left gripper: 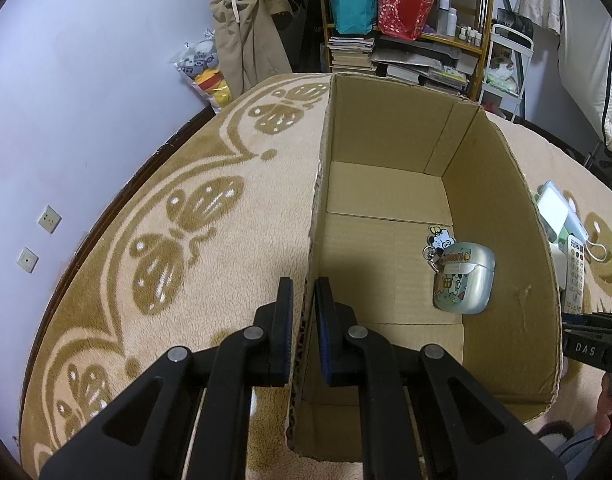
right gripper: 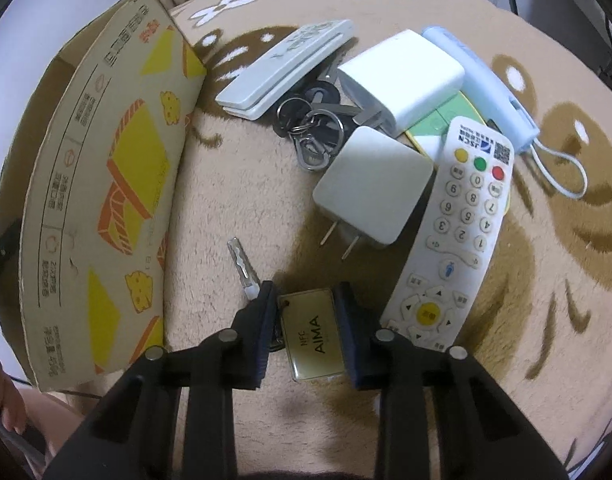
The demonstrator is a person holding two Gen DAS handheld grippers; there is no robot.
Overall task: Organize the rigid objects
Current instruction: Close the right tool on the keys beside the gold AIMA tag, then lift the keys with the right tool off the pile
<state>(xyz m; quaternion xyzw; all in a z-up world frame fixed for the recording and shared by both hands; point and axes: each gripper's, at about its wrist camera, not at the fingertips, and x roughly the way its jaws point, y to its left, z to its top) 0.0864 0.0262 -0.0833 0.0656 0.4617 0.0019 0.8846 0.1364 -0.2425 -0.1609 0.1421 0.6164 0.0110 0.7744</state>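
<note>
My left gripper is shut on the left wall of an open cardboard box, one finger on each side. Inside the box lie a pale blue earbud case and a cartoon keychain. My right gripper straddles a yellow NFC AIMA tag lying on the rug, with both fingers at its edges. A key attached to the tag sticks out past the left finger. The box's printed outer wall stands to the left.
On the rug beyond the tag lie a white remote, a white plug adapter, a larger white charger, a bunch of keys, a flat white case and a light blue device with cord. Shelves stand behind the box.
</note>
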